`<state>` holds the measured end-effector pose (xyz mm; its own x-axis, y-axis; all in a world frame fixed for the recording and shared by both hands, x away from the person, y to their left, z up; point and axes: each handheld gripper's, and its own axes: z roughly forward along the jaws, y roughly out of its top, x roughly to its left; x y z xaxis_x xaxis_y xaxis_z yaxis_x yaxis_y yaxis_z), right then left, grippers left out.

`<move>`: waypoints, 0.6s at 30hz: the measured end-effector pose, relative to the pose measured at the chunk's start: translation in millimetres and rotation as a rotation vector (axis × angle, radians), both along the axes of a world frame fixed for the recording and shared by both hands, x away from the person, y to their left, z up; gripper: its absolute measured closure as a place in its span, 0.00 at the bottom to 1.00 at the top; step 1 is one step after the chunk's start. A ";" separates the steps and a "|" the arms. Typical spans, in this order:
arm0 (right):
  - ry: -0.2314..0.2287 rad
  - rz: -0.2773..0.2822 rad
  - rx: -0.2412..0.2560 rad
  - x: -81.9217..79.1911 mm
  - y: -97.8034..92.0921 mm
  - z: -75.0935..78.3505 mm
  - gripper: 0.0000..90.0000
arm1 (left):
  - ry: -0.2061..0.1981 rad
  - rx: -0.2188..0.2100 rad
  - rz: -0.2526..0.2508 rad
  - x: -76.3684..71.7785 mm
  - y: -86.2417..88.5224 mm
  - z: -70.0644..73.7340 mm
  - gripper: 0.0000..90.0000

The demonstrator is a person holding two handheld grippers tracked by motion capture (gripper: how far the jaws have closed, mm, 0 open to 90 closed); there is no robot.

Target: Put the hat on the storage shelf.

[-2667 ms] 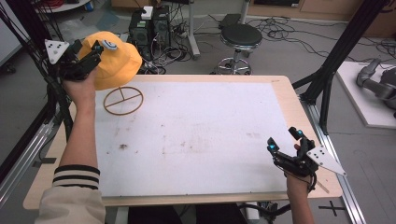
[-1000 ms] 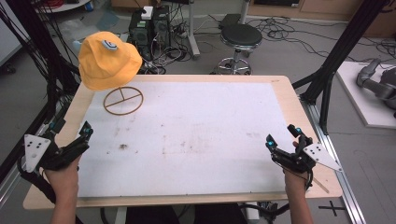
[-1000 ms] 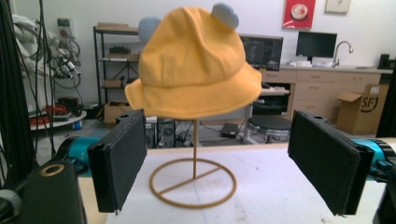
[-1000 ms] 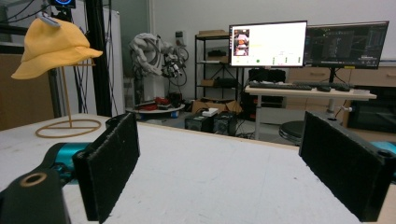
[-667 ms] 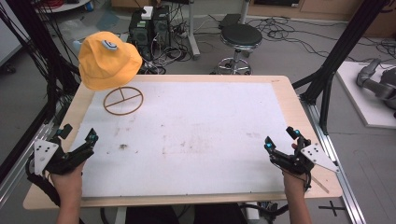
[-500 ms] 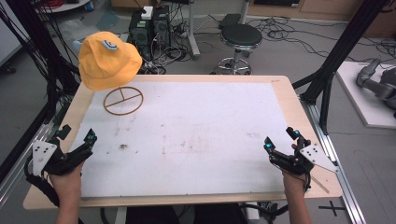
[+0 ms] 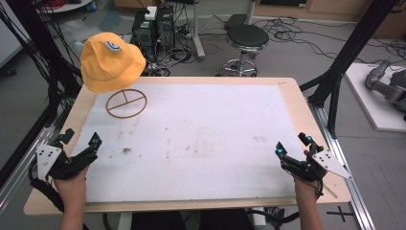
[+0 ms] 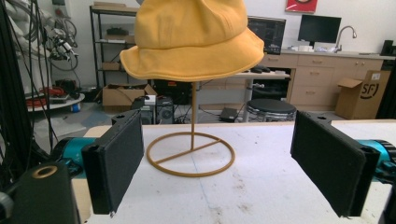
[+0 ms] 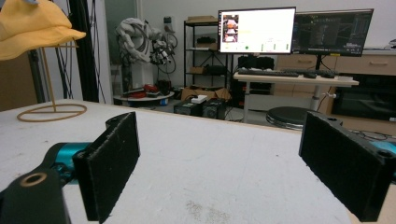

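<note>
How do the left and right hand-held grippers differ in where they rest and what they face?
The left hand-held gripper sits at the table's near-left corner; the right hand-held gripper sits at the near-right. The left faces the yellow hat on its stand straight on; the right sees them off to one side. Both are open and empty.

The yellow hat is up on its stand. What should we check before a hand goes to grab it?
1. Hat sits level on stand: ok.
2. Left gripper open and empty: ok.
3. Right gripper open and empty: ok.
4. Table between left gripper and stand free of things: ok.
5. Stand's ring flat on table: ok.
6. Hat loose enough to lift off: cannot tell.
</note>
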<state>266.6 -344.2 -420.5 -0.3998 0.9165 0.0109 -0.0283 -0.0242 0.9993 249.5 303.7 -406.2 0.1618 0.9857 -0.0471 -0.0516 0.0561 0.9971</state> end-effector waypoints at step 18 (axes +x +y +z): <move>-0.001 0.011 -0.014 -1.5 2.1 -0.2 0.13 | 0.026 0.009 -0.034 2.8 -0.7 -2.6 0.19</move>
<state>265.1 -342.1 -420.7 -0.4103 0.9119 -0.0025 -0.0286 -0.0102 0.9995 252.3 303.0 -408.8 0.1941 0.9800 -0.0431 -0.0234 0.0485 0.9985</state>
